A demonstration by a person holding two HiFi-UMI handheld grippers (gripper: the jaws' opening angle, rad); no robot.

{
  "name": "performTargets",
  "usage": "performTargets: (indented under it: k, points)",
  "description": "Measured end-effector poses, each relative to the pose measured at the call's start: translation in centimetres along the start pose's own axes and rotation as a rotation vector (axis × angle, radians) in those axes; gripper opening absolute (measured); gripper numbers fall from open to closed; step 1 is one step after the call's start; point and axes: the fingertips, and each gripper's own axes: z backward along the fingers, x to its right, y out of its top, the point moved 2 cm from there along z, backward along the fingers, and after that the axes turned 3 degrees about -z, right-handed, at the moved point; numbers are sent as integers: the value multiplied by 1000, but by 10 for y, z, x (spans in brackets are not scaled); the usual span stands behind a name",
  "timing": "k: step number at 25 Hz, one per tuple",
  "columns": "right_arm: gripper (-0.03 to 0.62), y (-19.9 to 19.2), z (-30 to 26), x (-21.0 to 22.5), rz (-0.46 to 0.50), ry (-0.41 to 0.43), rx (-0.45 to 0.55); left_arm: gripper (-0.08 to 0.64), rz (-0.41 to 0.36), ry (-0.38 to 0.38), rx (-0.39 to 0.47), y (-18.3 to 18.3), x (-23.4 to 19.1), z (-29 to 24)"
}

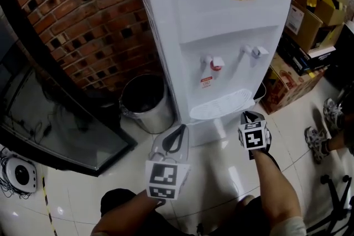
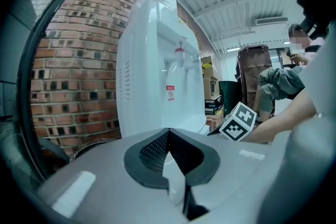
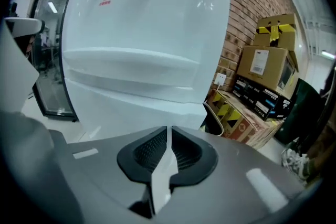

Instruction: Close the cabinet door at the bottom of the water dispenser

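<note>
The white water dispenser [image 1: 221, 36] stands against the brick wall. Its lower cabinet front [image 3: 126, 105] fills the right gripper view close up as a plain white panel under the drip tray ledge; I cannot tell whether the door sits fully flush. In the head view only a strip of the cabinet door [image 1: 213, 131] shows below the drip tray. My right gripper [image 1: 246, 116] points down at that strip's right side, its jaws [image 3: 169, 131] shut with nothing between them. My left gripper [image 1: 178, 130] hangs just left of the cabinet, also shut and empty [image 2: 168, 134].
A steel bin [image 1: 145, 102] stands left of the dispenser, and a black-framed glass panel [image 1: 55, 119] lies further left. Stacked cardboard boxes [image 1: 307, 25] and a dark bin [image 3: 215, 123] crowd the right side. A person's shoes [image 1: 326, 124] are at the right edge.
</note>
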Motion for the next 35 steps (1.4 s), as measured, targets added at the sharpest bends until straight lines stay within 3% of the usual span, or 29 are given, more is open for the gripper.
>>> performTargets:
  k: [10,17,22,26,31,35]
  points:
    - [31,13,-13,-3,-26,10,28,0,29,24,8,5,-18,-9]
    - [15,20,13,-11,-19,42,34,0,40,15,22,10,-12,1]
    - [14,45,72,-22,-56,69,161,0,58,13,67,23,-6,28]
    - [14,65,140,-39,-84,105,292,0,28,21,96,25,3,61]
    - [14,78,223,-60,-147,171,422,0,14,55,70,12,5,106]
    - [14,83,269,-87,-126,237,488,0,18,120,90,14,-2,151]
